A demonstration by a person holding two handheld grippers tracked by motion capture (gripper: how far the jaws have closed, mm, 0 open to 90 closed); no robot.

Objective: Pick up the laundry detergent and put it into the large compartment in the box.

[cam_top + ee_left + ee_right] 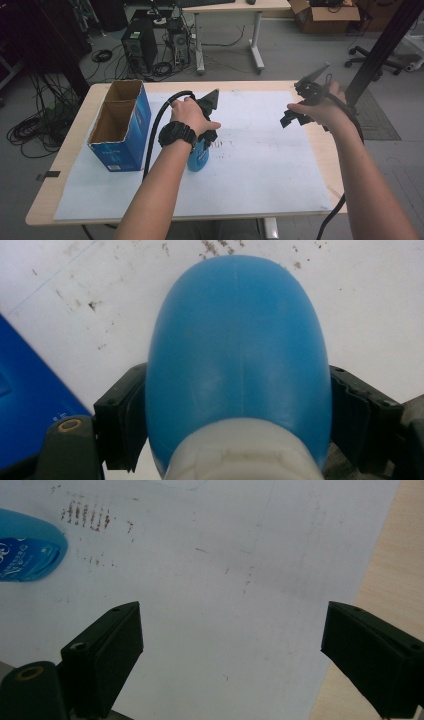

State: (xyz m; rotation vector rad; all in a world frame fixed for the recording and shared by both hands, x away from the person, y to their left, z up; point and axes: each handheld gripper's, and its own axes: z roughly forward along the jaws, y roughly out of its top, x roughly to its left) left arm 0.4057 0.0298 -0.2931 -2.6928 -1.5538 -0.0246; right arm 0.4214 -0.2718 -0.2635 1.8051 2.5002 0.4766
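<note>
Bottle (240,350) clamped in left tool (235,415)

Bench (310,205): the light wooden top in front of me, rounded corners, bare wood along its edges.
White sheet (270,165): lies flat over most of my bench, marked with small brown smudges near its middle.
Blue box (122,131): open-topped cardboard, stands on the sheet's left part.
Blue bottle (198,159): stands upright on the sheet, near the box's right.

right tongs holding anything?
No. In the right gripper view the right tongs stand wide open over the bare white sheet, with nothing between the jaws.
</note>
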